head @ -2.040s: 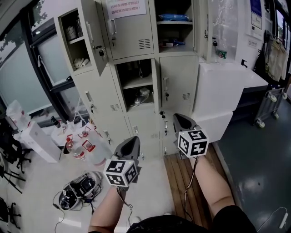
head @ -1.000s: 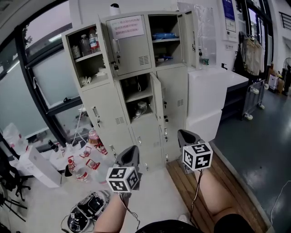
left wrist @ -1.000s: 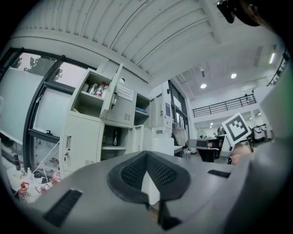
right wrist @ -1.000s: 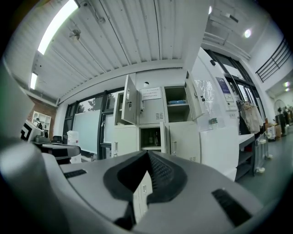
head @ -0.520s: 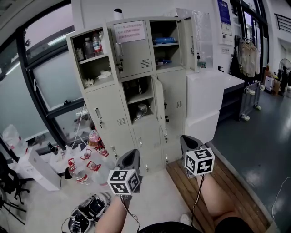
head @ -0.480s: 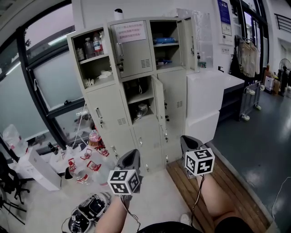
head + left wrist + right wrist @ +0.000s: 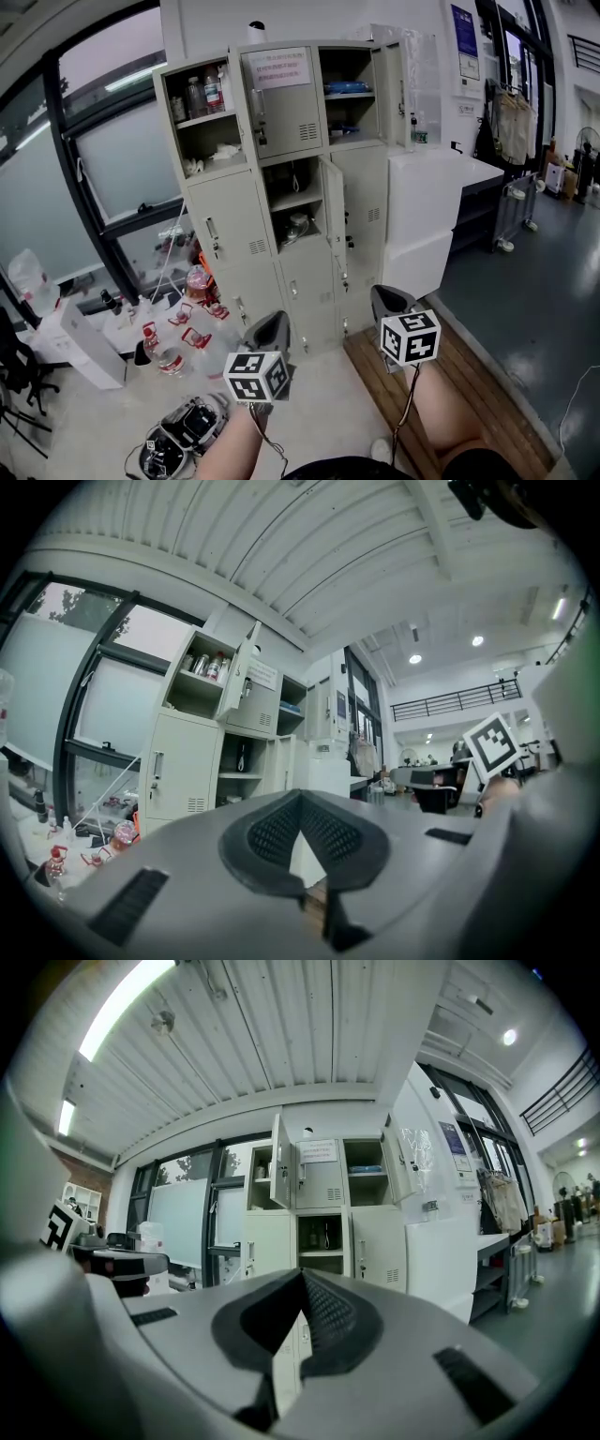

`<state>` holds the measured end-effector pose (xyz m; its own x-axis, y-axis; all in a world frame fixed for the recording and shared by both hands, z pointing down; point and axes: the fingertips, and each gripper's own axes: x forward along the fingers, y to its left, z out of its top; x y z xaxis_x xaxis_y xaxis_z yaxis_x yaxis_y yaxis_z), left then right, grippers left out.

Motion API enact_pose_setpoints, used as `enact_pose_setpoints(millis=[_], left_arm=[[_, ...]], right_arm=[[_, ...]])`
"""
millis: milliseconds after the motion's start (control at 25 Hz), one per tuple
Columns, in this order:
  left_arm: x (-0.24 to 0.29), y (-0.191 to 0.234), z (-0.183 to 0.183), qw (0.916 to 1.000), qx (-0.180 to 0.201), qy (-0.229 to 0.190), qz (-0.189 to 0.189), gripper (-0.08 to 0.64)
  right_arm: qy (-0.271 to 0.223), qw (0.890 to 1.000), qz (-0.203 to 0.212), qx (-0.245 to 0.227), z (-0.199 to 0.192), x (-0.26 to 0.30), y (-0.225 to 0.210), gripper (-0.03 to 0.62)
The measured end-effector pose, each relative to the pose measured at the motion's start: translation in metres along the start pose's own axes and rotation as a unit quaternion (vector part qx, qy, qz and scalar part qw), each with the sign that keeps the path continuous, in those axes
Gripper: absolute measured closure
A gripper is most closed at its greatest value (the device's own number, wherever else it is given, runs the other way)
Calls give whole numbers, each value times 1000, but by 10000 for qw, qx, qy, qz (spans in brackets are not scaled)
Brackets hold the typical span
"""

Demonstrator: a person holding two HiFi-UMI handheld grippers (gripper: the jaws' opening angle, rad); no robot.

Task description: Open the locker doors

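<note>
well short of the lockers (image 7: 370, 202), left tool (image 7: 271, 324) and right tool (image 7: 387, 299) are closed, empty; some doors are shut, so next comes reaching a handle (image 7: 213, 232).

Head cam's above and behind the left gripper (image 7: 272, 323) and right gripper (image 7: 386, 298), looking down past them at the lockers (image 7: 300, 178) well ahead. Each gripper cam peers level along its own jaws at those same lockers.

Bottles (image 7: 153, 345): clustered on floor
Cable bundle (image 7: 183, 427): floor, near bottles
Wooden decking (image 7: 367, 375): lower right
White cabinet (image 7: 427, 211): behind decking
</note>
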<state>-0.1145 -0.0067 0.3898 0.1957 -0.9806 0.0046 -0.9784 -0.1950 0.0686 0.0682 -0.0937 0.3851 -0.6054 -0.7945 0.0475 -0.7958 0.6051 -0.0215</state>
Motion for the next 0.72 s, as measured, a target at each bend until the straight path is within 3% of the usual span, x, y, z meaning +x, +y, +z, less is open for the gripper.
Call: enact_pose_setpoints(millis=[720], left_arm=[[-29, -9, -2, 10000, -34, -50, -40, 561]], right_arm=[[17, 10000, -11, -64, -5, -28, 19, 592]])
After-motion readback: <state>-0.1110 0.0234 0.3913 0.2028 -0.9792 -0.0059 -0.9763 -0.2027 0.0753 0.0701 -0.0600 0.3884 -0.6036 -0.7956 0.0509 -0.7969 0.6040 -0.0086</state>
